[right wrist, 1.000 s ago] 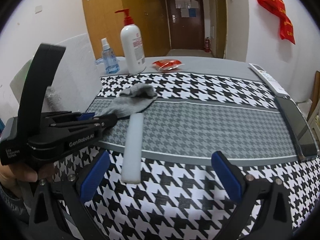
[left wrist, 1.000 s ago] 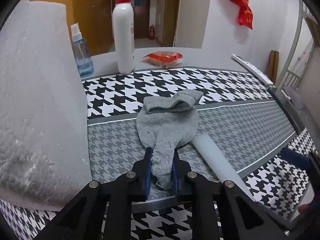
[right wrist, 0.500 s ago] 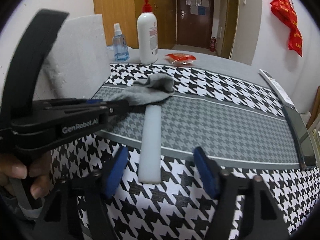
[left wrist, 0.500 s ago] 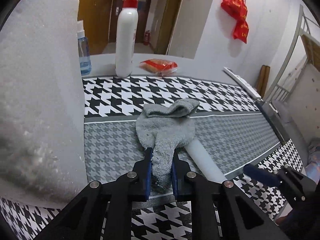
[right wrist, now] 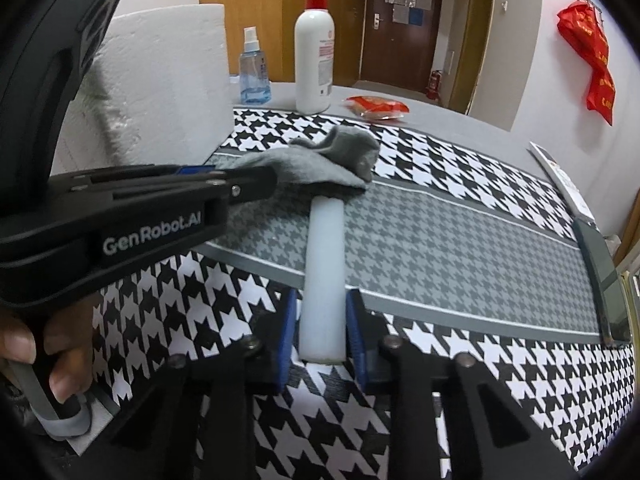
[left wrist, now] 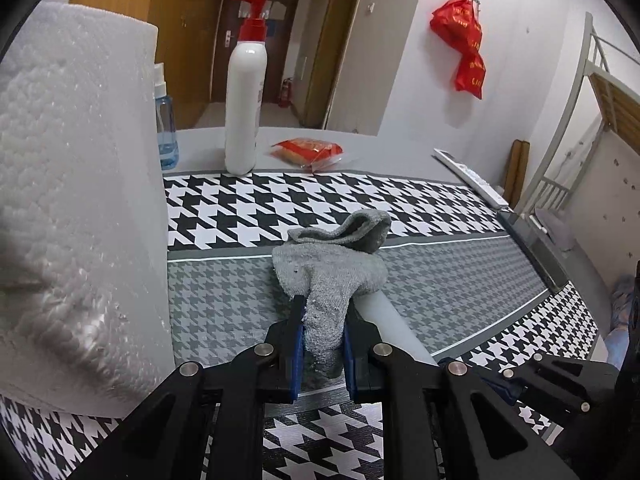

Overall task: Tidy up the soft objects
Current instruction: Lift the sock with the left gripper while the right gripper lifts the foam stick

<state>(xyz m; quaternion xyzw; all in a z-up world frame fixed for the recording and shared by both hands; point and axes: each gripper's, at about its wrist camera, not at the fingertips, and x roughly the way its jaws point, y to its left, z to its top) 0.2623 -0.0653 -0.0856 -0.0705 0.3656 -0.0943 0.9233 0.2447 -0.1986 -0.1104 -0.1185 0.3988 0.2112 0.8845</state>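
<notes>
Right-wrist view: the right gripper point(right wrist: 320, 332) had just been closing, and the near end of the white foam rod point(right wrist: 323, 272) was clamped between its pads. The grey sock point(left wrist: 328, 276), draped over the rod's far end, was pinched by the left gripper point(left wrist: 322, 344), probably so that the two could be separated on the houndstooth mat point(right wrist: 460, 240).

A grey terry sock point(left wrist: 332, 276) sits between the blue pads point(left wrist: 297, 344) of the black left gripper point(left wrist: 322, 350). A pale white foam stick point(right wrist: 325, 264) runs between the blue pads of the black right gripper point(right wrist: 322, 338). Under both grippers the cloth point(right wrist: 460, 240) shows black-and-white houndstooth with a finer grey houndstooth band. Beyond the sock stand a white bottle point(left wrist: 245, 100) with a red pump, a clear blue spray bottle point(right wrist: 254, 70) and a red packet point(left wrist: 310, 152) on the grey bench point(left wrist: 380, 148)
</notes>
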